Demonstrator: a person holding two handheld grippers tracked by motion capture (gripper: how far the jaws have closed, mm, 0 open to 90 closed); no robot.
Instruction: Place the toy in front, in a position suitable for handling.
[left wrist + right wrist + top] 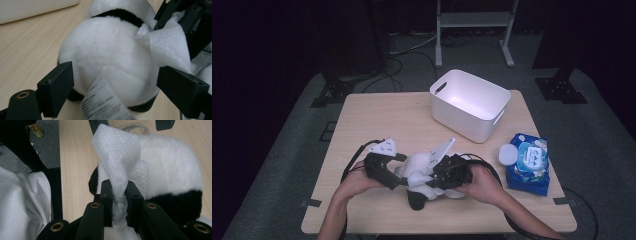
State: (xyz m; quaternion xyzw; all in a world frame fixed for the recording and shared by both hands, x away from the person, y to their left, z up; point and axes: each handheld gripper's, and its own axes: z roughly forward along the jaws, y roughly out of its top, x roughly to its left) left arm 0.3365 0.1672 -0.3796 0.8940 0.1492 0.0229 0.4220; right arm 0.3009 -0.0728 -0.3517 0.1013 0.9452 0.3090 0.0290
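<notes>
the plush panda lies at six o'clock on the worktop, our left gripper bracing its rump between wide jaws. our right gripper pinches a wet wipe at three o'clock; we should stroke lightly, keeping the brace firm.

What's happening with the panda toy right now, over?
Left gripper clamps plush panda. Right gripper shut on wet wipe, wiping it. Nothing in the way.
</notes>
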